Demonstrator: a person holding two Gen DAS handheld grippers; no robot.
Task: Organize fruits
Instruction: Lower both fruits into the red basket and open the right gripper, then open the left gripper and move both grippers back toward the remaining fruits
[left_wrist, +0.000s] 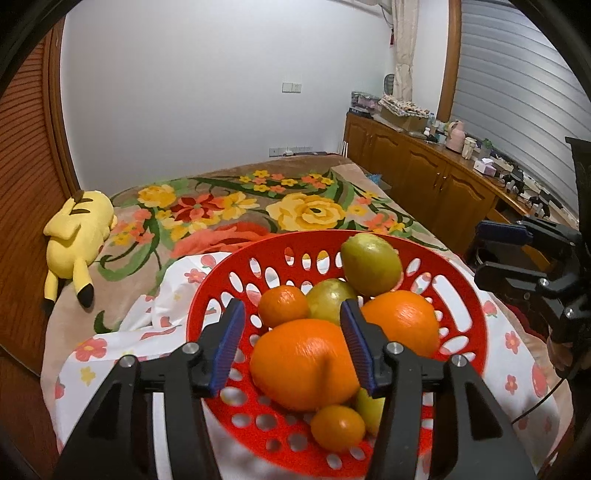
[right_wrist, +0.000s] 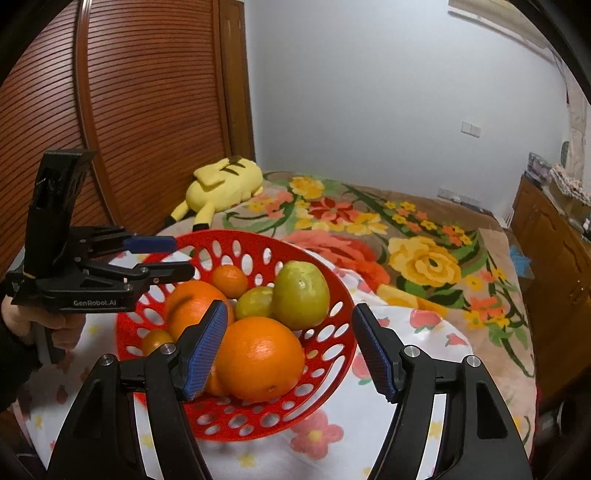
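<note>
A red perforated basket (left_wrist: 469, 295) (right_wrist: 343, 332) stands on a white flowered cloth on the bed. It holds two large oranges (left_wrist: 303, 365) (right_wrist: 258, 358), two small tangerines (left_wrist: 282, 306) and green fruits (left_wrist: 371, 264) (right_wrist: 301, 295). My left gripper (left_wrist: 291, 308) hovers over the basket, open, its blue pads either side of the near large orange with a gap on the left. From the right wrist it shows over the basket's left rim (right_wrist: 183, 256), empty. My right gripper (right_wrist: 291, 308) is open above the front orange. It holds nothing (left_wrist: 478, 253).
The basket's cloth (right_wrist: 424, 332) lies on a floral blanket (left_wrist: 295, 206). A yellow plush toy (left_wrist: 77, 229) (right_wrist: 225, 181) rests by the slatted wooden wardrobe (right_wrist: 147, 110). Wooden cabinets (left_wrist: 424, 162) with clutter on top run along the right wall. A hand (right_wrist: 55, 325) holds the left gripper.
</note>
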